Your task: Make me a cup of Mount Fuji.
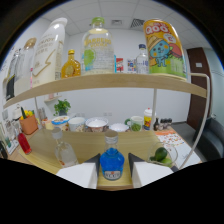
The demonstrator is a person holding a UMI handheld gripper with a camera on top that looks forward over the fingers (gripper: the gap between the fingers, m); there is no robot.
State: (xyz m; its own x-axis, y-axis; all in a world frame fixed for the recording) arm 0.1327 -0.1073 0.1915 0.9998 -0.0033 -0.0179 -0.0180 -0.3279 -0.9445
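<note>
A small bottle of blue liquid point(112, 166) with a clear neck and cap stands on the wooden table point(85, 142), right between my gripper's point(113, 158) two white fingers. The dark pads sit close on both sides of it, and a narrow gap shows on the right side. The gripper is open around the bottle. A clear glass bottle point(64, 151) stands just ahead to the left of the fingers. A glass holding green limes point(162, 155) stands to the right.
Beyond the fingers is a row of bowls point(96, 124), a green mug point(134, 123) and a small bottle point(147, 118). A wooden shelf point(125, 81) above carries a white bottle point(50, 50), an orange bottle point(71, 65), a clear green-labelled bottle point(98, 47) and a Qoo can point(165, 47). An orange pen holder point(29, 123) stands far left.
</note>
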